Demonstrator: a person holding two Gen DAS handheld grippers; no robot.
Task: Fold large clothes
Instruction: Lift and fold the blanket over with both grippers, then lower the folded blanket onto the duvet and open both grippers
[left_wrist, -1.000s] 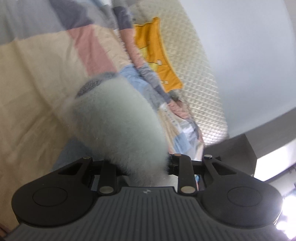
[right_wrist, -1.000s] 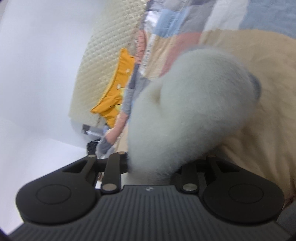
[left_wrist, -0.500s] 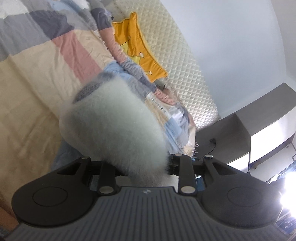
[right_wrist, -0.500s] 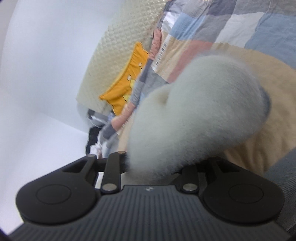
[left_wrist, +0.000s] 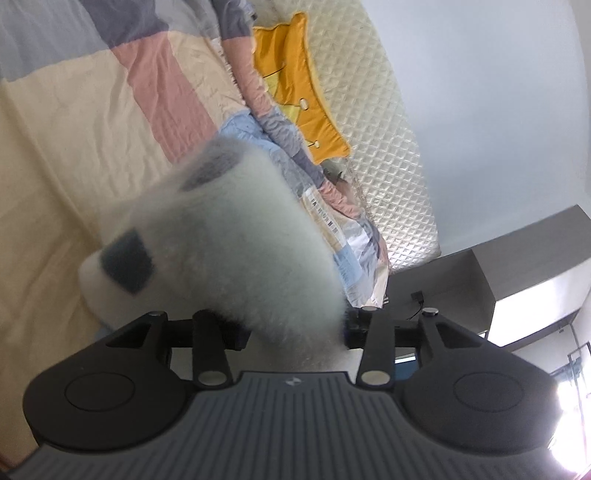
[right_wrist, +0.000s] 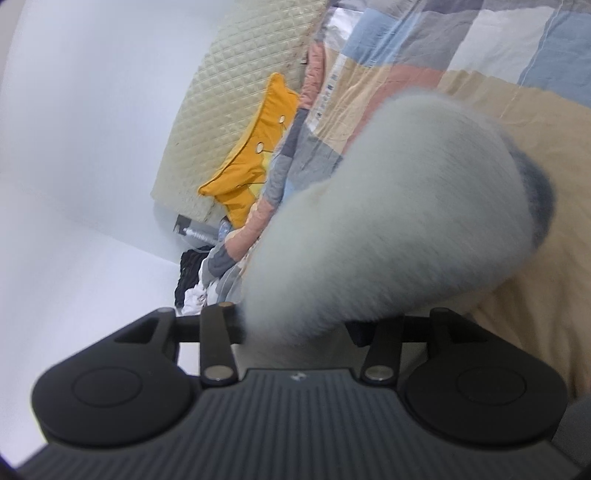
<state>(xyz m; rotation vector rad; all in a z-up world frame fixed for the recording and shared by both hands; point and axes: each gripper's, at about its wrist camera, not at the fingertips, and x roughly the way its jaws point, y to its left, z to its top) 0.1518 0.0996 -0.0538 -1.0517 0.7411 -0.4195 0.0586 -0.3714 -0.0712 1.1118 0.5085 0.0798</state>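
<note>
Both grippers are letting go: left gripper (left_wrist: 291, 328) and right gripper (right_wrist: 295, 325) have their jaws opening, wider than a second ago. The fluffy garment (left_wrist: 236, 240) still bunches between each pair of jaws, lifted above the patchwork quilt (left_wrist: 74, 122), looser than before. In the left view a dark patch now shows. Likely a release to lay this fold down.

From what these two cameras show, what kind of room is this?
Most likely a bedroom. A patchwork bedspread covers a bed, a quilted cream headboard stands at its end, and an orange cushion leans against that headboard.
</note>
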